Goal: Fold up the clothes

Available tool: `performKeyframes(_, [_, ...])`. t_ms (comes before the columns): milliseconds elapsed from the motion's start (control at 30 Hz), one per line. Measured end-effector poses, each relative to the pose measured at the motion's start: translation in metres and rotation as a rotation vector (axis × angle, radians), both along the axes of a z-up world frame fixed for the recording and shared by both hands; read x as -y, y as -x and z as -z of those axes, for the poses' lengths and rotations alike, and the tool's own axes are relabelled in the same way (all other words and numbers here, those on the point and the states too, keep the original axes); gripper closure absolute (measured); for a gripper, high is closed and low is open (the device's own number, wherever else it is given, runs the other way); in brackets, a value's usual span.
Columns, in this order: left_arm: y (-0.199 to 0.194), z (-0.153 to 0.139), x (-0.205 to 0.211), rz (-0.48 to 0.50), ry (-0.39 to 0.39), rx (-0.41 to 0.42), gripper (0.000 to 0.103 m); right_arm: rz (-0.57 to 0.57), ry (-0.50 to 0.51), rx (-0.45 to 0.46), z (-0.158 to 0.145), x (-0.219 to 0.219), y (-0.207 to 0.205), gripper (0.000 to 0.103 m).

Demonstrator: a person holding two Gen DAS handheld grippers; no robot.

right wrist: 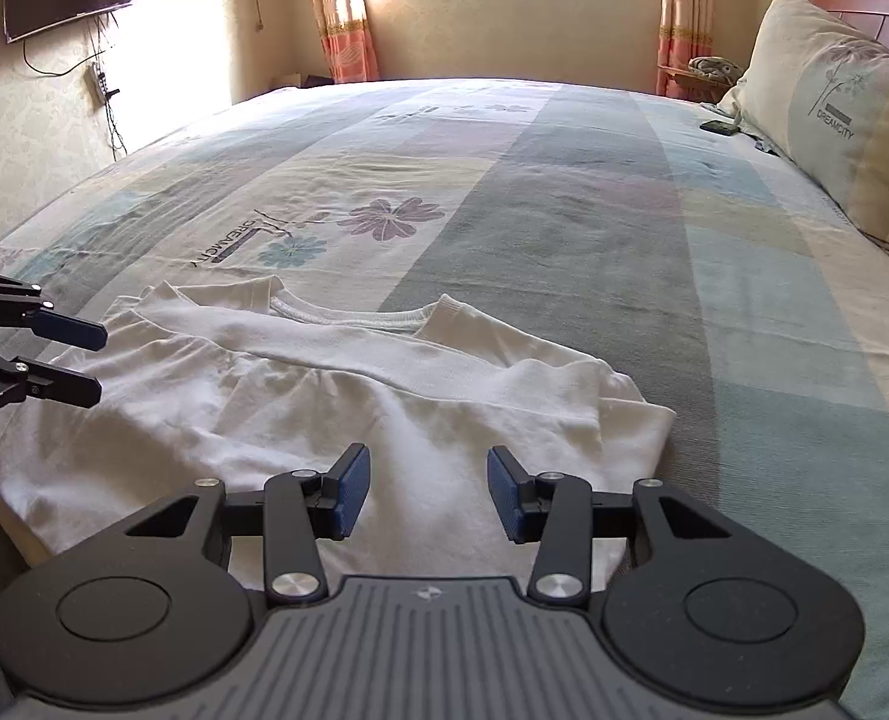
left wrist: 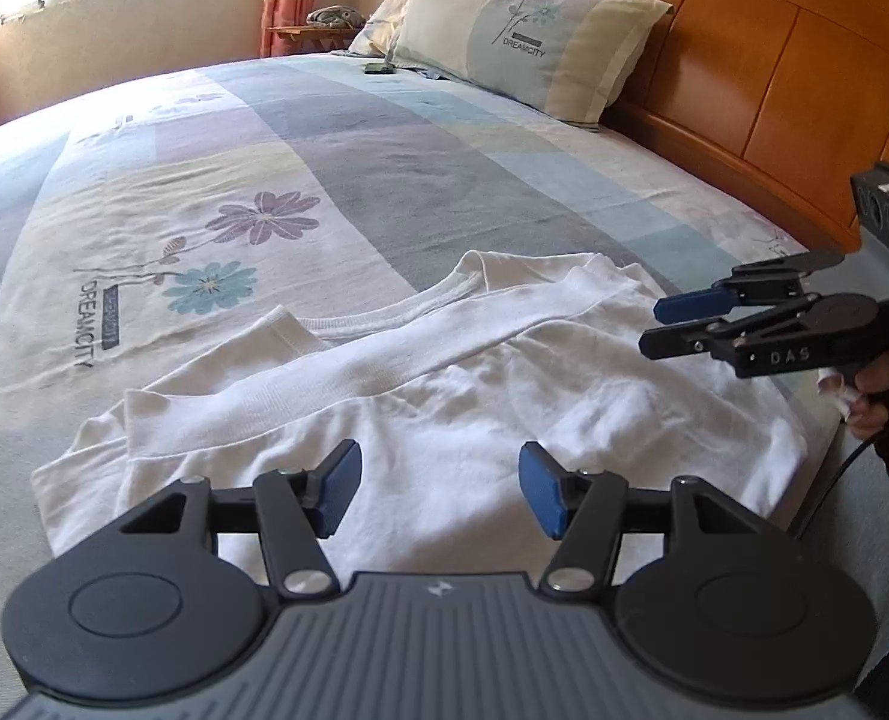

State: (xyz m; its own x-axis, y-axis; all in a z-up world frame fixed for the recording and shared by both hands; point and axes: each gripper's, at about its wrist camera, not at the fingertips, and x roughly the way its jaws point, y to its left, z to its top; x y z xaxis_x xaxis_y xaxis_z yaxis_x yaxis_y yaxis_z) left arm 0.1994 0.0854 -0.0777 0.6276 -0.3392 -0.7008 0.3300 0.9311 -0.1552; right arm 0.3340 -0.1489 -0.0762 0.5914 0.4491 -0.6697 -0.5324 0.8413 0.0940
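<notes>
Both my left claw (left wrist: 438, 489) and right claw (right wrist: 427, 492) hang apart, empty, over the white shirt (left wrist: 444, 396), whose loose fold toward twelve o'clock could slump open if I snag it

Bedspread (right wrist: 564, 192) beyond the white shirt (right wrist: 324, 396) lies open; pillow (right wrist: 834, 120) blocks the headboard side.

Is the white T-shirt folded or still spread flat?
Partly folded: the white T-shirt has both sleeves turned in across its body, collar exposed.
</notes>
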Motion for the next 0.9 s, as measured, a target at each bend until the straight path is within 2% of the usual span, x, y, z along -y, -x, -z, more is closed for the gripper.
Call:
performKeyframes(100, [-0.006, 0.031, -0.007, -0.061, -0.021, -0.082, 0.044, -0.002, 0.055, -0.001, 0.019, -0.024, -0.008, 0.054])
performKeyframes(133, [0.002, 0.031, -0.013, -0.049, -0.003, -0.055, 0.043, -0.003, 0.077, -0.006, 0.025, -0.026, -0.009, 0.054])
performKeyframes(167, [0.007, 0.029, -0.018, -0.045, -0.008, -0.069, 0.043, -0.005, 0.099, -0.011, 0.03, -0.028, -0.009, 0.053])
performKeyframes(200, [0.011, 0.025, -0.023, -0.053, -0.028, -0.081, 0.043, -0.005, 0.112, -0.001, 0.029, -0.026, -0.007, 0.053])
performKeyframes(267, [0.018, 0.012, -0.032, -0.071, -0.069, -0.056, 0.043, -0.005, 0.137, 0.021, 0.025, -0.023, -0.001, 0.052])
performKeyframes(300, [0.018, 0.008, -0.036, -0.078, -0.068, -0.038, 0.039, -0.005, 0.149, 0.032, 0.023, -0.021, 0.002, 0.052])
performKeyframes(367, [0.013, 0.001, -0.046, -0.109, -0.034, -0.024, 0.031, -0.024, 0.13, 0.064, 0.012, -0.027, 0.011, 0.05])
performKeyframes(500, [0.003, 0.021, -0.055, -0.186, -0.045, -0.088, 0.031, -0.129, 0.041, 0.082, 0.003, -0.069, 0.025, 0.046])
performKeyframes(567, [0.012, 0.026, -0.055, -0.154, -0.066, -0.042, 0.031, -0.152, 0.03, 0.051, 0.011, -0.082, 0.028, 0.046])
performKeyframes(667, [0.019, 0.017, -0.049, -0.12, -0.132, -0.038, 0.031, -0.156, 0.031, -0.002, 0.023, -0.083, 0.028, 0.044])
performKeyframes(733, [0.016, 0.007, -0.047, -0.103, -0.123, -0.025, 0.031, -0.158, 0.032, -0.037, 0.031, -0.084, 0.029, 0.042])
performKeyframes(800, [0.007, 0.0, -0.045, -0.069, -0.058, 0.014, 0.027, -0.133, 0.001, -0.014, 0.019, -0.077, 0.025, 0.041])
performKeyframes(867, [-0.007, 0.002, -0.041, -0.071, -0.019, 0.015, 0.026, -0.105, -0.01, 0.043, 0.008, -0.076, 0.02, 0.033])
performKeyframes(900, [-0.013, 0.004, -0.04, -0.078, -0.01, 0.009, 0.026, -0.083, -0.002, 0.054, 0.007, -0.078, 0.016, 0.033])
